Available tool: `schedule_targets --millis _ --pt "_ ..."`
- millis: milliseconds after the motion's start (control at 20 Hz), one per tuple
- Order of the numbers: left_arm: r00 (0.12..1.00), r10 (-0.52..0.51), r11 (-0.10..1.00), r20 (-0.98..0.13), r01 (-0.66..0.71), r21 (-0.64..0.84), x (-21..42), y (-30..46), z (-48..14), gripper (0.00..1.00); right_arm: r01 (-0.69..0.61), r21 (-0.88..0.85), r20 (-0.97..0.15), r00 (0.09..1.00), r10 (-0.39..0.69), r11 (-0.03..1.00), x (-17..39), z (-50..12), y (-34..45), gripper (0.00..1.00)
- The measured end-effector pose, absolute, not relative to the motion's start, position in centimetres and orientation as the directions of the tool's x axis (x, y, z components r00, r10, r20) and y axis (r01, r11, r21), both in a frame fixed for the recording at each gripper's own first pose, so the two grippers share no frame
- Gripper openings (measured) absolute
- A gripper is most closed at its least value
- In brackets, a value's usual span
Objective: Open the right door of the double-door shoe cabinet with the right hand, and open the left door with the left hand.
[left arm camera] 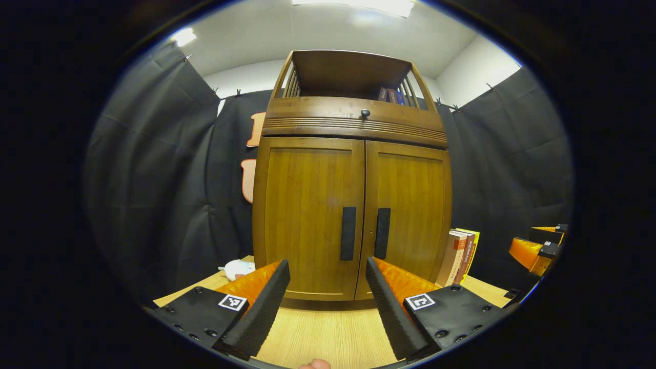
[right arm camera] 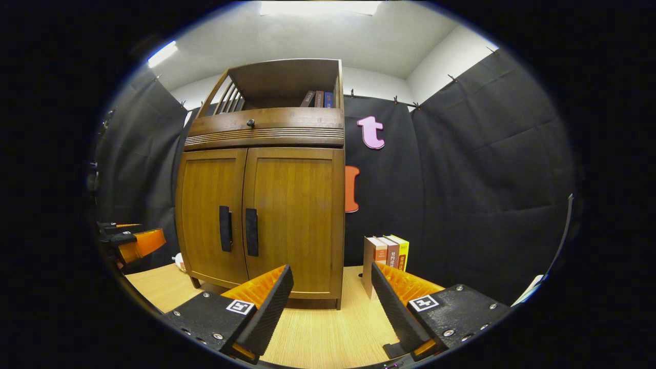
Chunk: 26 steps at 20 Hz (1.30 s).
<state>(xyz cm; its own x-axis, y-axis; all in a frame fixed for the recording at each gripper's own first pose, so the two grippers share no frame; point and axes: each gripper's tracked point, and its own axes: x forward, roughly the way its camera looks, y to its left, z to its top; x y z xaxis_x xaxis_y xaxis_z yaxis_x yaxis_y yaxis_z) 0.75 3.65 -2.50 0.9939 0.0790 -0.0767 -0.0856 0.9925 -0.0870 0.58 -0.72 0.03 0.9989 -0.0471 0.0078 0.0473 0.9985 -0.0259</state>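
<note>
Black cloth walls close in your booth, and a pale wood-grain tabletop [left arm camera: 328,338] runs under both of your tools. On it stands the tall brown wooden double-door shoe cabinet [left arm camera: 353,205], with both doors flush and closed. From the left gripper view you face it nearly head-on: the left door [left arm camera: 307,215] and the right door [left arm camera: 410,215] meet at the middle, each with a black vertical bar handle, left handle [left arm camera: 348,233] and right handle [left arm camera: 382,233], just beside the seam. From the right gripper view you see the cabinet off to your left and at an angle, which lets you see its side edge and the short legs under it.

Above the doors sits a ribbed wooden drawer front with a small black round knob [left arm camera: 365,113], and over that an open railed shelf holding a few dark-spined books [right arm camera: 318,98].

To the cabinet's right, a short row of upright books with red, brown and yellow spines [right arm camera: 387,256] stands on the tabletop; the right gripper view shows them clearly apart from the cabinet.

Your left tool [left arm camera: 328,287] is spread wide and holds nothing, well short of the doors. Your right tool [right arm camera: 333,292] is likewise wide apart and empty.

A small white soft object [left arm camera: 237,268] lies at the cabinet's left foot.
</note>
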Motion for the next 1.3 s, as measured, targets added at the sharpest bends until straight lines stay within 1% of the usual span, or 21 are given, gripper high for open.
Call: schedule_targets --millis 50,100,150,200,350,450,500,550,600,650,700,750,800,850,1000,1050,1150,1200,1250,1300 --pt "0.994 0.075 0.993 -0.08 -0.082 -0.086 0.8 3.5 -2.6 0.96 0.049 -0.029 0.01 0.999 -0.049 0.998 0.6 0.0 -0.7 0.94" --pt "0.994 0.075 0.993 -0.082 -0.082 -0.087 0.8 3.5 -2.7 0.94 0.051 -0.033 0.007 0.999 -0.05 0.998 0.7 -0.1 -0.7 0.94" --pt "0.994 0.076 0.993 -0.081 -0.083 -0.086 0.7 3.7 -2.7 0.94 0.048 -0.034 0.004 0.999 -0.048 0.998 0.7 -0.2 -0.7 0.89" --pt "0.994 0.077 0.993 -0.082 -0.084 -0.085 0.7 3.7 -2.6 0.96 0.043 -0.032 0.004 0.999 -0.043 0.999 0.7 -0.1 -0.4 0.94" --pt "0.993 0.083 0.993 -0.081 -0.089 -0.074 0.7 3.8 -2.7 0.96 0.024 -0.027 0.021 1.0 -0.023 0.999 1.6 0.6 -0.1 0.94" --pt "0.993 0.085 0.993 -0.081 -0.091 -0.07 0.6 3.8 -2.7 0.94 -0.004 -0.021 0.029 1.0 0.004 1.0 2.8 1.4 0.5 0.94" --pt "0.993 0.085 0.994 -0.08 -0.091 -0.066 0.5 3.8 -2.7 0.94 -0.024 -0.012 0.041 0.999 0.024 1.0 3.6 2.2 0.9 0.89" --pt "0.993 0.086 0.994 -0.079 -0.091 -0.06 0.4 3.8 -2.6 0.94 -0.046 -0.002 0.056 0.997 0.046 0.999 4.4 3.2 1.5 0.89" --pt "0.993 0.089 0.994 -0.079 -0.093 -0.055 0.3 3.8 -2.6 0.96 -0.059 0.006 0.068 0.996 0.059 0.998 5.5 4.1 2.0 0.94" --pt "0.993 0.088 0.994 -0.079 -0.093 -0.055 0.2 3.8 -2.6 0.94 -0.07 0.012 0.071 0.995 0.069 0.997 6.8 4.7 2.2 0.94" --pt "0.993 0.086 0.994 -0.078 -0.091 -0.057 0.1 3.7 -2.5 0.96 -0.088 0.02 0.072 0.994 0.086 0.996 8.1 5.4 2.7 0.94" --pt "0.993 0.084 0.994 -0.078 -0.089 -0.058 -0.1 3.8 -2.6 0.94 -0.112 0.032 0.084 0.99 0.109 0.993 9.5 6.1 3.5 0.94" --pt "0.993 0.087 0.994 -0.078 -0.091 -0.055 -0.1 3.9 -2.5 0.94 -0.14 0.044 0.104 0.985 0.135 0.989 11.0 6.7 4.5 0.94" --pt "0.992 0.097 0.993 -0.081 -0.102 -0.053 -0.5 4.1 -2.5 0.96 -0.149 0.059 0.113 0.983 0.142 0.987 12.7 7.0 5.0 0.93" --pt "0.99 0.119 0.99 -0.075 -0.124 -0.064 -1.1 4.7 -2.3 0.96 -0.178 0.14 0.097 0.981 0.165 0.974 17.8 5.5 6.9 0.93" --pt "0.989 0.128 0.989 -0.079 -0.133 -0.06 -1.3 5.1 -2.5 0.94 -0.187 0.15 0.088 0.981 0.175 0.971 19.4 4.7 7.7 0.93" --pt "0.985 0.149 0.987 -0.086 -0.154 -0.049 -1.8 5.8 -2.6 0.94 -0.205 0.135 0.026 0.979 0.203 0.969 20.8 2.2 9.7 0.93" --pt "0.982 0.164 0.985 -0.092 -0.169 -0.047 -2.0 6.2 -2.6 0.96 -0.218 0.11 -0.003 0.975 0.22 0.97 21.2 1.1 10.9 0.94" --pt "0.98 0.175 0.982 -0.095 -0.18 -0.049 -2.3 6.5 -2.6 0.94 -0.237 0.08 -0.005 0.971 0.238 0.968 21.6 0.7 12.1 0.94" --pt "0.979 0.179 0.982 -0.092 -0.185 -0.051 -2.5 6.7 -2.6 0.94 -0.265 0.045 0.004 0.964 0.265 0.963 22.0 0.7 13.5 0.94"
